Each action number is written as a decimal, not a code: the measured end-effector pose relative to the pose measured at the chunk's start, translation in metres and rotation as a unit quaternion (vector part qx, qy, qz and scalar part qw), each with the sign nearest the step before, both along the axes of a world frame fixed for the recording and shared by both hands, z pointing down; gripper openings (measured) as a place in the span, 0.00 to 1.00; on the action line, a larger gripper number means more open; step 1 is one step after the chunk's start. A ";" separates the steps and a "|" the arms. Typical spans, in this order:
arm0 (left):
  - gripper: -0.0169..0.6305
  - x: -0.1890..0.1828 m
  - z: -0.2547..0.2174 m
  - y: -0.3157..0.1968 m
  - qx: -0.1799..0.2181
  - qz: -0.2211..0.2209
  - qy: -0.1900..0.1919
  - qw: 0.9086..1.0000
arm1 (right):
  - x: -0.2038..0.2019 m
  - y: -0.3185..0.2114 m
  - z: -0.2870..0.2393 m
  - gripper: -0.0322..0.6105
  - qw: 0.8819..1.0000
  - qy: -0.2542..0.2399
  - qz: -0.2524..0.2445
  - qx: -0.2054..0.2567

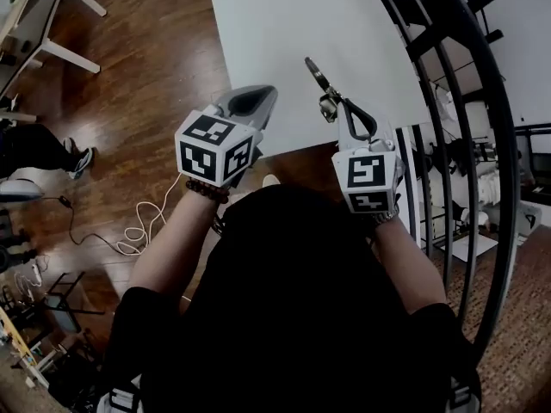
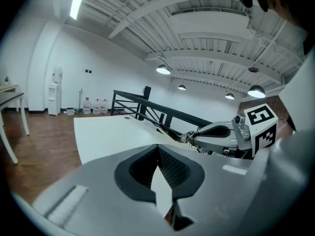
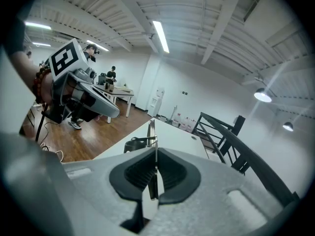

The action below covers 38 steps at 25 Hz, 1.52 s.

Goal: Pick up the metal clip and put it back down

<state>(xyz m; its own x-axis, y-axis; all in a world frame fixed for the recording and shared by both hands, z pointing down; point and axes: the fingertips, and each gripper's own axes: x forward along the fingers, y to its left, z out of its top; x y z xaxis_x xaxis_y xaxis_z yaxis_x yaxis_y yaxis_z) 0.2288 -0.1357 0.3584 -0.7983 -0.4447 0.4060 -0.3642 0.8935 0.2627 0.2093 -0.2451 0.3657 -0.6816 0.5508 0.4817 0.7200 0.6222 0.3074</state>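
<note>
The metal clip is a silver-and-black spring clip held in the air over the near edge of the white table. My right gripper is shut on its handle end, and the clip's long blades point away over the table. In the right gripper view the clip stands edge-on between the pads of the right gripper. My left gripper hovers at the table's left front corner, jaws together and holding nothing. The left gripper view shows the left gripper with the clip off to its right.
A black metal railing curves along the table's right side. Brown wooden floor lies to the left, with a white cable, a desk and a person's shoe. Water bottles stand by the far wall.
</note>
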 end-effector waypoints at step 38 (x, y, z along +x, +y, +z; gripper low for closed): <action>0.05 0.103 0.007 0.159 -0.014 0.152 -0.016 0.988 | 0.096 0.187 0.034 0.05 0.985 0.054 0.144 -0.076</action>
<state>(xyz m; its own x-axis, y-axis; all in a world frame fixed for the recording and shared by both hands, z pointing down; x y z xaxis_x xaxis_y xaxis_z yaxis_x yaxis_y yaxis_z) 0.3321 0.0233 0.3658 -0.6419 -0.6558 0.3974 -0.6255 0.7475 0.2233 0.3056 -0.0579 0.3997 -0.7694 0.4132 0.4871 0.5305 0.8381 0.1269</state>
